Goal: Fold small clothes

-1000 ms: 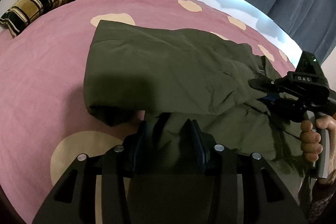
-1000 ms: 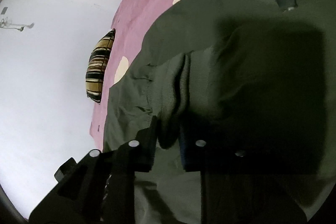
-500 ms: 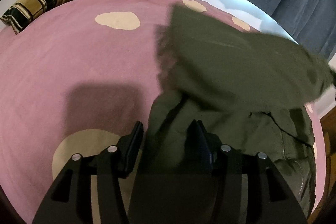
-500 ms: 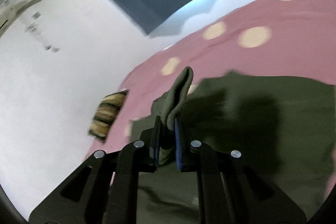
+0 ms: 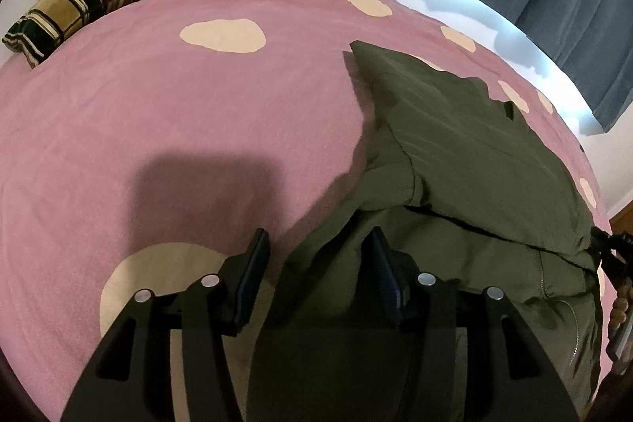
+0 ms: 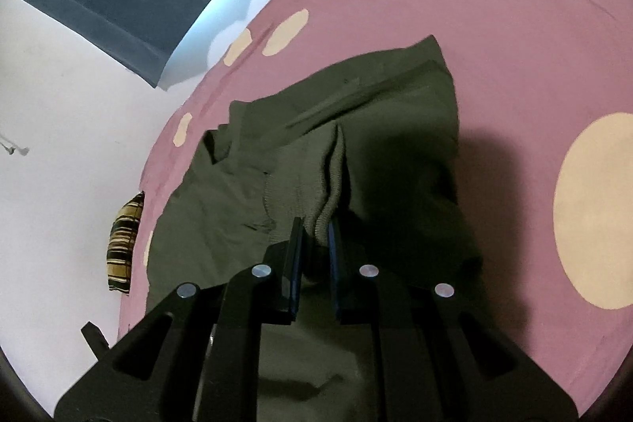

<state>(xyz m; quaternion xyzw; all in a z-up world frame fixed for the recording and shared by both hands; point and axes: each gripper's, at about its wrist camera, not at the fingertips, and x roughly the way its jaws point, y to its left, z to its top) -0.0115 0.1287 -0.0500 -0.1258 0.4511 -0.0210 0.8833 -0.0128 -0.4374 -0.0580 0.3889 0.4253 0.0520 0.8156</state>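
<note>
Pink spotted bedspread (image 5: 166, 129) fills frame; olive jacket (image 5: 467, 161) center-right. Right gripper (image 6: 315, 230) clamped on ribbed cuff (image 6: 330, 180); left gripper (image 5: 314, 252) half-wide, just been opening, jacket edge btw fingers.

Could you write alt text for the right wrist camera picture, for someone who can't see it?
A handheld gripper pinches the ribbed cuff of an olive green jacket lying on a pink bedspread with cream spots.

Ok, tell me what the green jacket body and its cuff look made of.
Jacket: smooth, matte woven shell, probably nylon or polyester, going by its fine crisp creases. Cuff: ribbed stretch knit, with visible parallel ridges; the fibre is unclear.
</note>
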